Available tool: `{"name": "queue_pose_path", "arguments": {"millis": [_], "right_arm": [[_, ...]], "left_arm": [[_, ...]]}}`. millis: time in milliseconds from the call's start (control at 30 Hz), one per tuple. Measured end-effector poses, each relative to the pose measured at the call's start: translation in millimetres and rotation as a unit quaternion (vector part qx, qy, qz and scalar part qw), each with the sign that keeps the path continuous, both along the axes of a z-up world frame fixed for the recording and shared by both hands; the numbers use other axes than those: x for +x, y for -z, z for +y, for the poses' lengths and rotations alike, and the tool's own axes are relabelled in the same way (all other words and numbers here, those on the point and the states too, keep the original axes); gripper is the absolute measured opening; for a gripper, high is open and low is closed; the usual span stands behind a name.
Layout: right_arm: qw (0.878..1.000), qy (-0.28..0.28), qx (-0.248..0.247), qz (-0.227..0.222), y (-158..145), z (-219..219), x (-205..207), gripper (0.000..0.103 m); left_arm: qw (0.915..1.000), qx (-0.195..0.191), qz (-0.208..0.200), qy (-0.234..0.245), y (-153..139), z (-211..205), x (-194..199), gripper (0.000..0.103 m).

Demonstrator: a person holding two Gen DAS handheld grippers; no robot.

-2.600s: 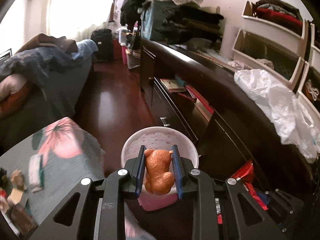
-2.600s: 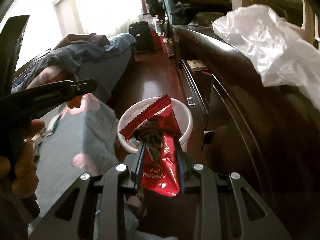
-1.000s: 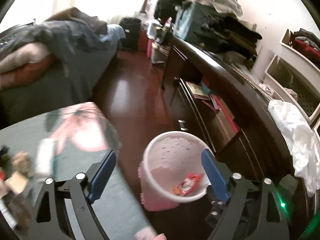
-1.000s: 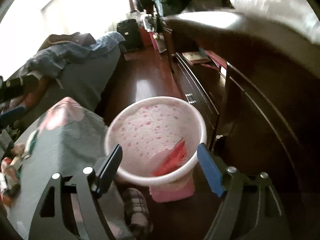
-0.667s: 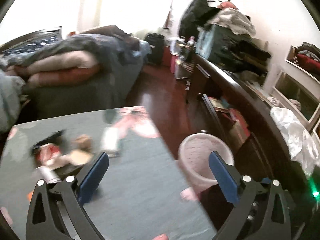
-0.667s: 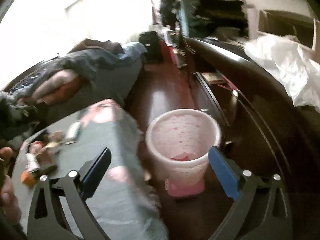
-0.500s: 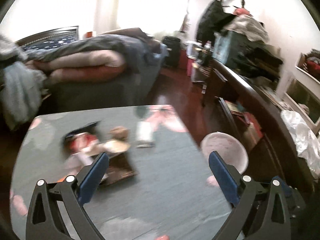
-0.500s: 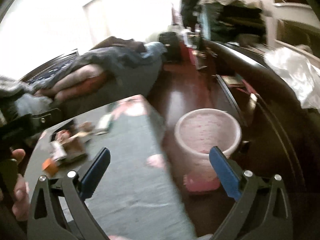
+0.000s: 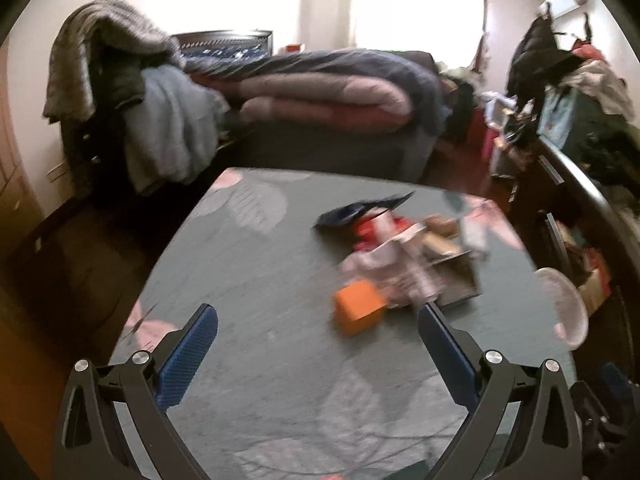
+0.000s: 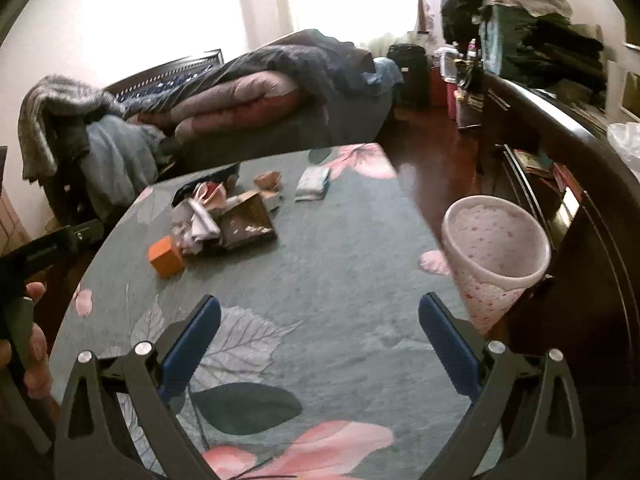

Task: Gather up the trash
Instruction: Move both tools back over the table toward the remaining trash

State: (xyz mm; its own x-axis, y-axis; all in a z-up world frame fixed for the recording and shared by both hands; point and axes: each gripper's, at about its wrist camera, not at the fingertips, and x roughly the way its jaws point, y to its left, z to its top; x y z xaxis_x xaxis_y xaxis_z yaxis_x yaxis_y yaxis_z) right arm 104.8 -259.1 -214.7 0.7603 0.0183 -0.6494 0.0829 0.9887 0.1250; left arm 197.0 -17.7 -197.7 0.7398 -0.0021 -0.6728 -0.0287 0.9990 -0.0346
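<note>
Hovering over the grey-green floral cloth-covered surface (image 10: 340, 280), the left claw (image 9: 316, 320) and the right claw (image 10: 320, 312) both stand spread wide and released, blue pads apart with nothing between them. The trash sits in a loose heap toward the far side of the surface: a small orange box (image 10: 166, 257) nearest the claws, just beside crumpled white and pink wrappers (image 10: 198, 220), which touch a flat brown cardboard box (image 10: 248, 224). Behind the heap lies a dark navy wrapper (image 9: 360, 210), and a little apart from it a small pale folded packet (image 10: 312, 184) rests near the far edge. In the left wrist view the heap is blurred, with the orange box (image 9: 358, 306) lying ahead of the right-hand pad. The pink speckled plastic waste bin (image 10: 496, 256) stands on the dark wooden floor just beside the surface's right edge, upright though tilted by the lens, next to a long dark wooden cabinet (image 10: 580, 184). At the left edge of the right wrist view, the person's left hand (image 10: 28, 344) grips the handle of the other tool. Beyond the surface stands a bed piled with folded quilts (image 9: 320, 92).
</note>
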Motion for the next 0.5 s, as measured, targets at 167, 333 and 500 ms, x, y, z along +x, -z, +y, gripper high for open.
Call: {"name": "queue_pose_path", "arguments": {"millis": [167,333,500], "right_arm": [[1.000,-0.026,-0.005,0.016,9,20,13,0.099],[0.999,-0.037,-0.009,0.021,13,28,20,0.099],[0.999,-0.035,-0.009,0.029,18,27,29,0.099]], "left_arm": [[0.9998,-0.008,0.018,-0.003,19,6,10,0.099],[0.9990,-0.007,0.036,0.024,38,-10,32,0.099],[0.9982,0.001,0.060,0.006,64,-23,61,0.099]]}}
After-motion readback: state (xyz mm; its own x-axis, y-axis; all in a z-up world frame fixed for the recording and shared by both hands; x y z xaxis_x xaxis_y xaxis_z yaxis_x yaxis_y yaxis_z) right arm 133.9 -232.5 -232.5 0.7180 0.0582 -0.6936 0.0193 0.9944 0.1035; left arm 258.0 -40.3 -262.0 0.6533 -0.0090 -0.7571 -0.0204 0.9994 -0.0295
